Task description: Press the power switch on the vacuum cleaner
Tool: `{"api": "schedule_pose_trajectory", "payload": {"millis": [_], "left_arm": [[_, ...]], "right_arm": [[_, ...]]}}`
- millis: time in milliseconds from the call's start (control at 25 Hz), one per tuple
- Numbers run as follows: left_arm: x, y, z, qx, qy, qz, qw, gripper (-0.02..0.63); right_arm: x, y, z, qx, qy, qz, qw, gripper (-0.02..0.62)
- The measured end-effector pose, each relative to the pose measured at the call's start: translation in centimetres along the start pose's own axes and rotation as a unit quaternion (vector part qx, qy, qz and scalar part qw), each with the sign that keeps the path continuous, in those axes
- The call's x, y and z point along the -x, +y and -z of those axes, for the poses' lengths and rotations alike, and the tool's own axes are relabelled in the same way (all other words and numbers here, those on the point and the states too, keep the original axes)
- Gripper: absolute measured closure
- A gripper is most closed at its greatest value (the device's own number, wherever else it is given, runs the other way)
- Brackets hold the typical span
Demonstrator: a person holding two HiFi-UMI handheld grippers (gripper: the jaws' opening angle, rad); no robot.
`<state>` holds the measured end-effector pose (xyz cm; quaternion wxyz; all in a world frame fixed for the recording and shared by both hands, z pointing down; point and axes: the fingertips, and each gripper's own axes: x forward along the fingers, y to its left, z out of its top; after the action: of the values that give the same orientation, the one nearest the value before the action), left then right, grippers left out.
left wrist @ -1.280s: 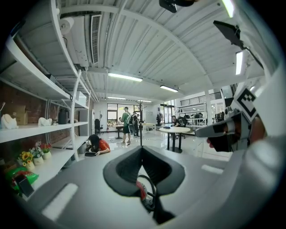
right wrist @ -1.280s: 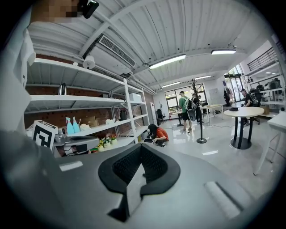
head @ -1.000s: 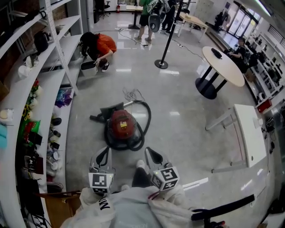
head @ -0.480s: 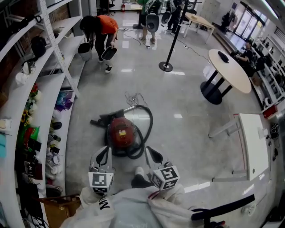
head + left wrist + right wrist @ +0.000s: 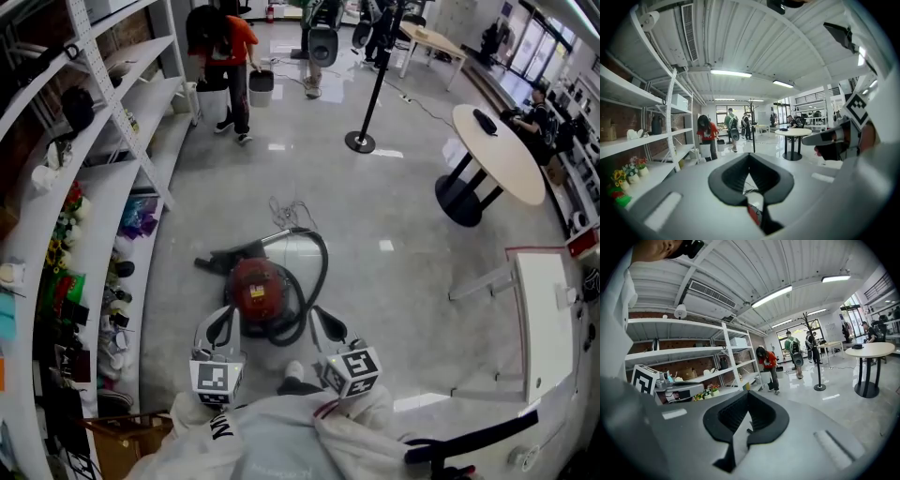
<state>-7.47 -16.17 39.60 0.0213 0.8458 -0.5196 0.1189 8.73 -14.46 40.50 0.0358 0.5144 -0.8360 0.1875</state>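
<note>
White shelving [image 5: 103, 202] is noted to the left of the red vacuum cleaner [image 5: 258, 287], which is set on the floor [image 5: 394, 216] and ringed by its dark hose [image 5: 317, 267]; its power switch cannot be made out. The left gripper [image 5: 226, 314] is held just beside the vacuum cleaner's near left edge and the right gripper [image 5: 321, 316] just beside its near right edge, both with jaws brought together and nothing between them.
</note>
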Motion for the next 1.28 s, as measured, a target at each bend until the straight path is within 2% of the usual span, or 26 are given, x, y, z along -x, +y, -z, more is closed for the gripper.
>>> {"api": "schedule_pose_trajectory", "payload": {"millis": [400,680,920,1280], "left_arm": [[-2.4,-0.8,-0.1,0.01,0.021,-0.022,0.9995,0.606],[-2.9,-0.1,0.4,0.01,0.036,-0.037,0.9986,0.606],[-3.2,-0.3,0.6,-0.004,0.042,-0.031,0.9986,0.606],[-5.0,1.1,3.1,0.001,0.066,-0.026,0.9975,0.606]], "right_arm": [[-2.2,-4.2,-0.6,-0.01,0.002,-0.019,1.0,0.595],[-3.4,-4.9,-0.9,-0.023,-0.002,-0.026,0.999,0.595],[-3.5,-4.9,0.4,-0.031,0.017,-0.027,0.999,0.595],[-4.8,-5.6,2.0,-0.037,0.043,-0.014,0.998,0.595]]}}
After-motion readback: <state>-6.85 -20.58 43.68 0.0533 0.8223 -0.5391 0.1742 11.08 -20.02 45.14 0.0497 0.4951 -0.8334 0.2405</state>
